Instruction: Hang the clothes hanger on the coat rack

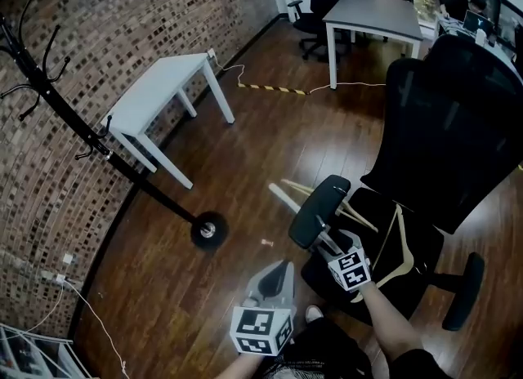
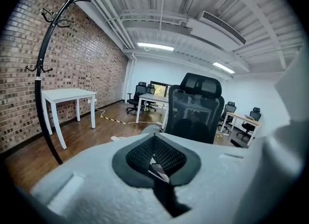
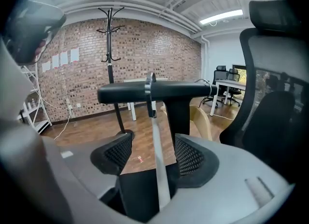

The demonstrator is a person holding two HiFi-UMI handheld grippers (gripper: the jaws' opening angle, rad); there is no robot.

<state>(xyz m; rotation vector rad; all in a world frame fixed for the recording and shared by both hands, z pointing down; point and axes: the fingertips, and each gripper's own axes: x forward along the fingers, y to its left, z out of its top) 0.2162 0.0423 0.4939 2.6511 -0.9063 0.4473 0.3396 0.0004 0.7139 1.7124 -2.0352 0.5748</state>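
Pale wooden hangers [image 1: 398, 248] lie on the seat of a black office chair [image 1: 458, 140]; one shows behind the armrest [image 3: 202, 121] in the right gripper view. My right gripper [image 1: 327, 243] [image 3: 153, 153] is open just below the chair's armrest [image 1: 319, 210] [image 3: 154, 91]. A thin metal rod [image 3: 155, 136] rises between its pads, touching neither. My left gripper [image 1: 283, 268] [image 2: 155, 158] is shut and hangs over the floor left of the chair, holding nothing I can make out. The black coat rack [image 1: 98, 144] [image 2: 41, 73] [image 3: 110, 49] stands by the brick wall.
A white table [image 1: 163, 83] stands beside the rack, whose round base [image 1: 209, 229] rests on the wood floor. A cable and striped tape [image 1: 274, 87] cross the floor farther back. Desks and more office chairs [image 1: 372, 14] fill the far end.
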